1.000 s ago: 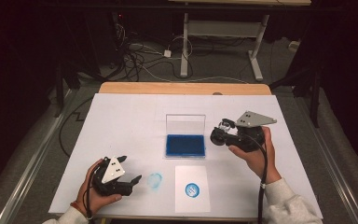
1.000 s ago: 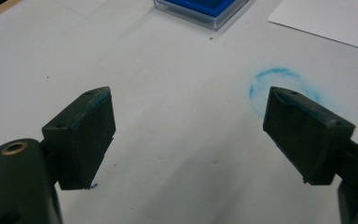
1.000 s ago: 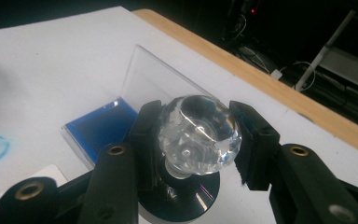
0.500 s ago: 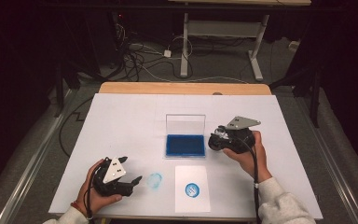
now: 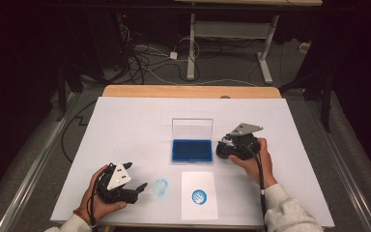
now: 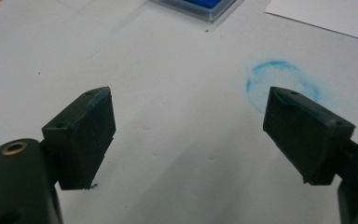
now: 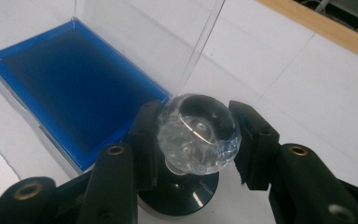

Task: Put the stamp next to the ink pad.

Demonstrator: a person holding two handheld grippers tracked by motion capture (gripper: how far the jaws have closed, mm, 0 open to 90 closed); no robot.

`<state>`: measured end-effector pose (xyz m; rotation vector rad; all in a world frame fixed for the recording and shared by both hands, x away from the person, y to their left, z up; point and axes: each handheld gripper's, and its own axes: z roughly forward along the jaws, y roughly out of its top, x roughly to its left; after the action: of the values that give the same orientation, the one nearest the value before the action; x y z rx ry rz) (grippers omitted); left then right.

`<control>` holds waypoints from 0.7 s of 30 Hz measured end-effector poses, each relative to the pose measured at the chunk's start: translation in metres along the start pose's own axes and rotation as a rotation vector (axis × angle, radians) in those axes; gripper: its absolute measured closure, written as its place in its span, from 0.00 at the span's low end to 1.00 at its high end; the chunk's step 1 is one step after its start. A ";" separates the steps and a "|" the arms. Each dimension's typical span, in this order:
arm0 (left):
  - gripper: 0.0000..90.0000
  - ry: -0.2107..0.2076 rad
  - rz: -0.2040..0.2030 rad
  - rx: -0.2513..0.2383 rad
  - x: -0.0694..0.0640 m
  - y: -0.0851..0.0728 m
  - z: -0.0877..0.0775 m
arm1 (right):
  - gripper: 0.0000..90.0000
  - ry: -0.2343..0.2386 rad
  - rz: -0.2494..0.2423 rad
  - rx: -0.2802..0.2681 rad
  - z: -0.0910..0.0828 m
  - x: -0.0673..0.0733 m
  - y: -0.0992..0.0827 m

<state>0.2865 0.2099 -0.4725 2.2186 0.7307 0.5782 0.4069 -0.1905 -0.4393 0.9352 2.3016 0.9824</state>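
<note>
- Looks like a stamping job, somewhere in the middle. One round blue print [image 5: 199,196] already sitting on the white sheet of paper [image 5: 199,210] at the near edge of the counter [image 5: 125,125].
- Also a smudgy blue ring [image 5: 160,187] straight on the counter surface just left of that sheet, so ink has ended up off the paper too.
- Stamp [image 7: 193,140] with a clear knobby handle and black round base pinched between the right tongs [image 7: 196,135], pads pressing on both sides of the handle. Sits just right of the ink pad, base low over the counter or maybe touching; hard to call.
- Ink pad [image 5: 192,150] is an open shallow case, clear lid [image 5: 192,128] standing upright at the back. Inside: dark blue inked cushion filling the tray, nothing else in there.
- Left tongs [image 5: 134,180] spread wide, holding nothing, parked low at the near left with the blue ring right in front of them.
- Probably left to do: another dip in the pad, or setting the stamp down. Can't say which from here.
- Plenty of blank space on the sheet below the print.
</note>
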 end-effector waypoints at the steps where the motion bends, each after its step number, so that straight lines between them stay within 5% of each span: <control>1: 0.18 -0.001 0.000 0.000 0.000 0.000 0.000 | 0.64 0.000 -0.002 0.005 0.001 -0.001 -0.001; 21: 0.18 -0.006 0.002 0.004 -0.001 0.000 -0.001 | 0.63 -0.006 -0.043 0.030 0.002 0.007 -0.005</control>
<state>0.2852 0.2098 -0.4719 2.2243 0.7275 0.5711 0.4018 -0.1867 -0.4454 0.8956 2.3277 0.9288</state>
